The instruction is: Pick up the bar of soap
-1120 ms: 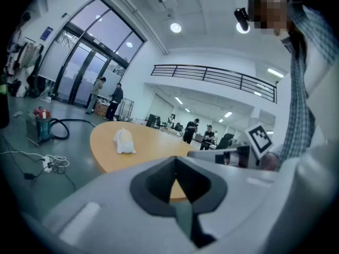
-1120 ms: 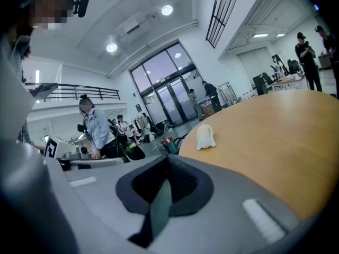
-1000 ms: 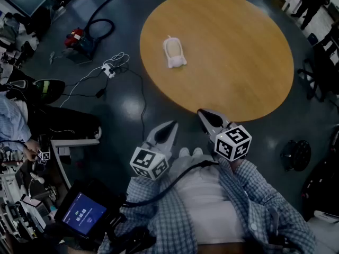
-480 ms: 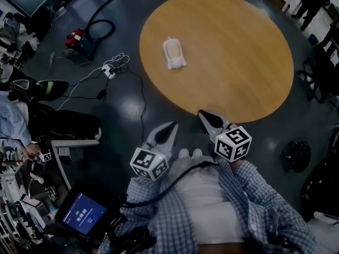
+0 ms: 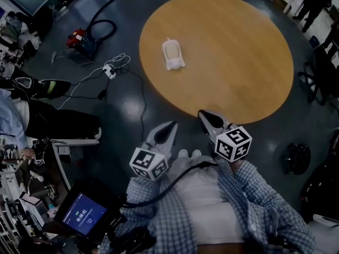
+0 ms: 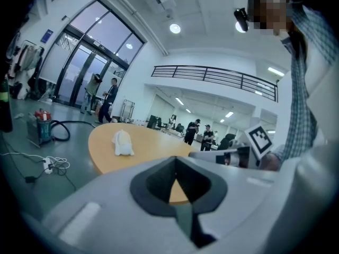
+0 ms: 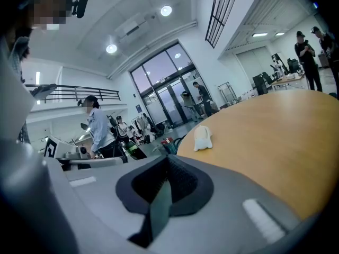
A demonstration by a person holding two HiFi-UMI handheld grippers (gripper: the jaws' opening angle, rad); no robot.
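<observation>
The bar of soap (image 5: 174,54) is a pale oblong lying in a white dish on the left part of the round wooden table (image 5: 238,52). It also shows small and far off as the soap (image 6: 123,142) in the left gripper view and the soap (image 7: 203,138) in the right gripper view. My left gripper (image 5: 170,125) hangs over the dark floor, short of the table's near edge, its jaws shut on nothing. My right gripper (image 5: 203,113) is just at the table's near rim, shut and empty. Both stay close to the person's body, far from the soap.
Left of the table, cables and a white power strip (image 5: 108,70) lie on the floor beside a red vacuum (image 5: 77,38) with a black hose. A tablet (image 5: 85,214) sits at lower left. A black chair (image 5: 320,73) stands right of the table. People stand in the background.
Both grippers and the soap have stayed put. The person at the far left edge has shifted a little.
</observation>
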